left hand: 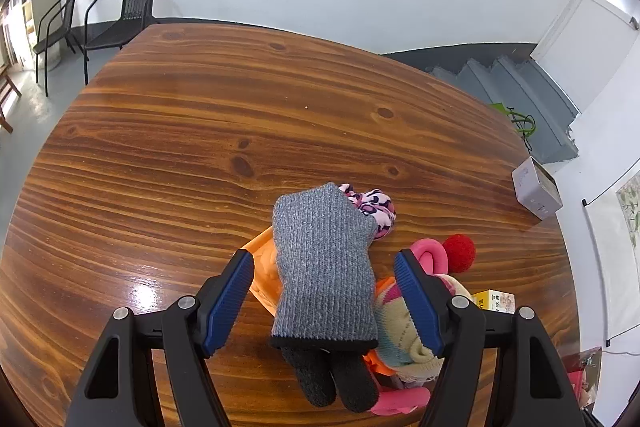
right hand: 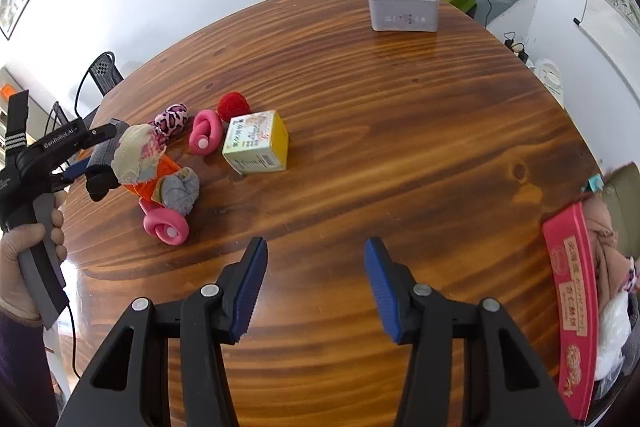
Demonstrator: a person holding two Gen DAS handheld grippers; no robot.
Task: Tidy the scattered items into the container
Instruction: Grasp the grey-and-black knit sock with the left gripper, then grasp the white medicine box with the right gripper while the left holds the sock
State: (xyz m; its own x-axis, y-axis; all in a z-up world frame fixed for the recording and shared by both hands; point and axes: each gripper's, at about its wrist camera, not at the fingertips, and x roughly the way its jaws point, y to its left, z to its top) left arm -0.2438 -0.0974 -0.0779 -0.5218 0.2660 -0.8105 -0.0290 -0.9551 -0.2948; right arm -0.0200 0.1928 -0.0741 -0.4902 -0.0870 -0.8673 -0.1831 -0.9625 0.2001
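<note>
While jaws gape, right hand-held gripper (right hand: 316,285), bare table (right hand: 400,155)

A glove (left hand: 324,267) is lying across a basket (left hand: 262,267) on the worktop (left hand: 240,107), with a rolled sock (left hand: 374,211) just behind it and a ball (left hand: 459,253) to its right. In the right wrist view, a carton (right hand: 256,143) is sitting right of that cluster, a tin (right hand: 403,7) is standing well apart at the far edge, and a flat box (right hand: 572,299) is lying at the right edge.
</note>
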